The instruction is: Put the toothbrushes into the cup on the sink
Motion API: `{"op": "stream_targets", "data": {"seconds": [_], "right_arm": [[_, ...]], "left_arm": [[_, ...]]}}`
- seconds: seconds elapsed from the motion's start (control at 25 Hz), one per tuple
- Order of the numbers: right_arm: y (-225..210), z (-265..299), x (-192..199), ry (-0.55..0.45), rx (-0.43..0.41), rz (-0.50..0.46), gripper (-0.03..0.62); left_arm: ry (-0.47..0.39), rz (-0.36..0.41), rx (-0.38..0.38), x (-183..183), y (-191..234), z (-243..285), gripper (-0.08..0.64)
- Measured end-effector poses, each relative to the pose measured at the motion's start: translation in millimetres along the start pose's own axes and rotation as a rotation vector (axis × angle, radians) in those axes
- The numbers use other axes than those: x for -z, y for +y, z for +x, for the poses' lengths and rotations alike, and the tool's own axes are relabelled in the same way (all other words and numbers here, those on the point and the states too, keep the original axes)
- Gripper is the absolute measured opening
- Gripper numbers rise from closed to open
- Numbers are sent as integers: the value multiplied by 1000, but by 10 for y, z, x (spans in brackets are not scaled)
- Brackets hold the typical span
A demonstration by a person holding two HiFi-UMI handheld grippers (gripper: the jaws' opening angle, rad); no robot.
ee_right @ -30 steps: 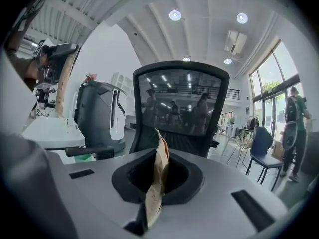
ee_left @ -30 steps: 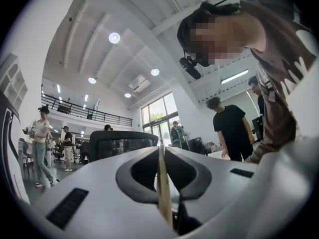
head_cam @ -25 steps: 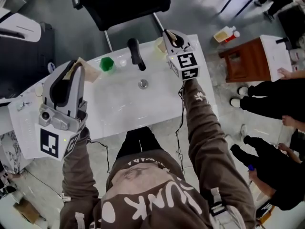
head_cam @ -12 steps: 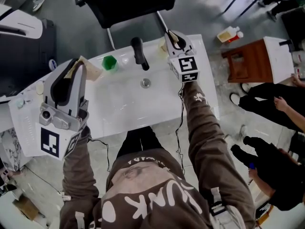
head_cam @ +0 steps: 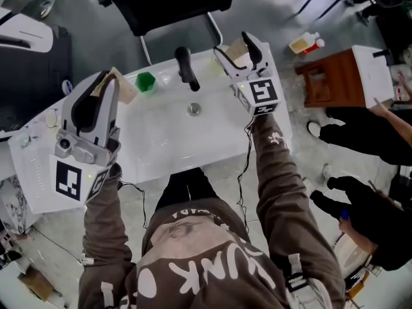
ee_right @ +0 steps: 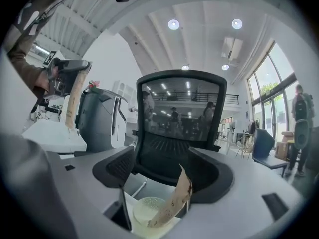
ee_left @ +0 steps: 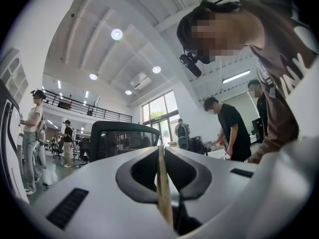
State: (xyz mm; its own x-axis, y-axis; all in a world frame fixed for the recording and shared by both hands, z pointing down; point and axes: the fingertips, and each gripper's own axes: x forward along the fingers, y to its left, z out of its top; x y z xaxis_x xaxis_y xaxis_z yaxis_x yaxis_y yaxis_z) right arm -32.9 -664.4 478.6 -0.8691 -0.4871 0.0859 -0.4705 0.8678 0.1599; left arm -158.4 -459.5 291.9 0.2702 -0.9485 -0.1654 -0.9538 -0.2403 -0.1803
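My right gripper (head_cam: 233,45) hangs over the back right corner of the white sink (head_cam: 167,140), and its jaws are opening. Between them a tan paper-wrapped toothbrush (ee_right: 172,203) stands tilted in the pale cup (ee_right: 147,210); the pads do not press on it. In the head view the gripper hides most of the cup. My left gripper (head_cam: 107,82) is held up over the sink's left end. It is shut on a second tan wrapped toothbrush (head_cam: 122,85), which shows edge-on (ee_left: 162,183) in the left gripper view.
A black faucet (head_cam: 187,69) stands at the back of the basin, above the drain (head_cam: 194,109). A small green cup (head_cam: 145,82) sits left of the faucet. A black office chair (head_cam: 167,2) is behind the sink, a brown cabinet (head_cam: 328,76) to the right, and people stand nearby.
My right gripper's jaws have spread apart over the cup, letting go of the wrapped toothbrush that now stands in it. The left gripper has hardly moved.
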Motion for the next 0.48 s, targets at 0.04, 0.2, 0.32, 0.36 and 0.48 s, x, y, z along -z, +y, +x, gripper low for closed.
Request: {"op": "stream_targets", "data": {"seconds": [0.04,0.2,0.32,0.36,0.48], "right_arm": [[-8,-40,-76,-12,5,-7,350],[-47,-198,-344,-51,21,-35,352],[-59,-269,-493,-73,25,-55,353],[-54,-291,-536,-79,25,-61,353],[-19,-350,-643,-87,22,-76,352]], "left_arm": [[-4,-2,3,30,9,7,38],[-25,-14,17,209,53,70,40],[-39,-14,34,352,94,135,40],[-41,-14,41,420,101,148,40],[-25,-22,66,726,121,144,40]]}}
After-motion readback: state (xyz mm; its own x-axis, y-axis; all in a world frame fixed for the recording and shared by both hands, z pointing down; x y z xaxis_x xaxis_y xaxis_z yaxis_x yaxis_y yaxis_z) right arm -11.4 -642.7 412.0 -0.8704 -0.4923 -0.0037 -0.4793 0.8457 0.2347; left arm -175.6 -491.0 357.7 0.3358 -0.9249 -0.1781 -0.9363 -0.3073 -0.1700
